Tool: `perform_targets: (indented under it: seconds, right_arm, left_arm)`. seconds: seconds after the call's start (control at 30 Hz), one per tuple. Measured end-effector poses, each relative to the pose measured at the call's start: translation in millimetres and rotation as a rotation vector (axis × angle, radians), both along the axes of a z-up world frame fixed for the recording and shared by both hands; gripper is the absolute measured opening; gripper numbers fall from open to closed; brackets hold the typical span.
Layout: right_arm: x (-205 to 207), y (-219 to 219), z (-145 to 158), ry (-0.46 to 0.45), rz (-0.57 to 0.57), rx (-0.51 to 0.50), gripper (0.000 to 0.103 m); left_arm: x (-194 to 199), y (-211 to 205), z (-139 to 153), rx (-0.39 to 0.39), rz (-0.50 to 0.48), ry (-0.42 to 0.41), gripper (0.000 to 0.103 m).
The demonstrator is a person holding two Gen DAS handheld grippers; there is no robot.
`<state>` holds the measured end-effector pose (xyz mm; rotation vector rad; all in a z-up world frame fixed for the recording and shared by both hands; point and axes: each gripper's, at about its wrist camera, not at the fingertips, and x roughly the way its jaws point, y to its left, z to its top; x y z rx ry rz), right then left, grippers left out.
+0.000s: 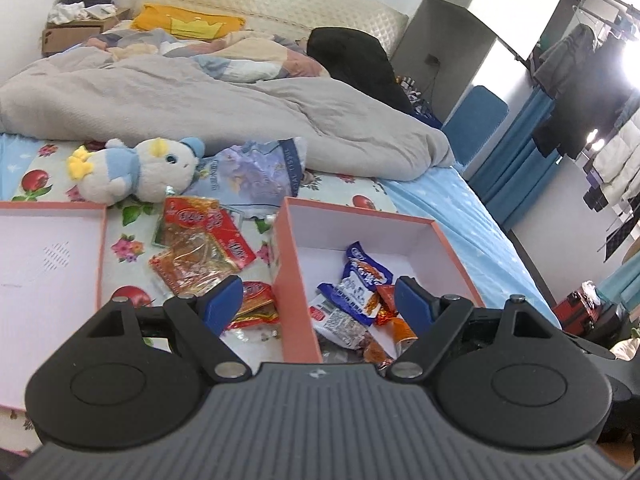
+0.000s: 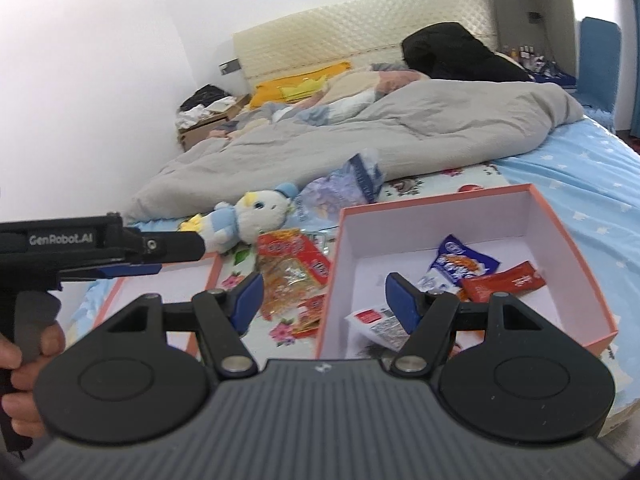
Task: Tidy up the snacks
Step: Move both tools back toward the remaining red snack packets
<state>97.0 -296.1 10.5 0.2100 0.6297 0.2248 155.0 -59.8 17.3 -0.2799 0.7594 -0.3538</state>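
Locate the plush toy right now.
The plush toy lies on the floral sheet, behind the loose red snack packets, left of the pink box and beside a crumpled blue bag.

The box lid (image 1: 48, 264) runs off the left edge of the left wrist view. The gripper body hides the near wall of the pink box (image 1: 298, 276) and the lowest snack packets (image 1: 360, 332). Print on the red packets (image 1: 200, 240) is too small to read. The clothes rack (image 1: 592, 92) at upper right is washed out by light.

Left tool (image 1: 318, 300), right tool (image 2: 322, 296): black linkages, blue pads, silver pivots, ribbed grey housing; "GenRobot.AI" lettering
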Motion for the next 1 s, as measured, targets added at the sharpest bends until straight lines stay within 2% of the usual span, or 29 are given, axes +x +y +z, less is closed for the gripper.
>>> perform_targets:
  seconds: [0.57,1.0]
  right_arm:
    - [-18,62,-31,0.01,0.123,-0.006,0.069]
    - [-26,102,-52,0.018,0.201,-0.098,0.069]
  left_arm:
    - [-37,50,-30,0.055,0.09,-0.015,0.086]
    - [-41,80,-76,0.0,0.159,0.071,0.086]
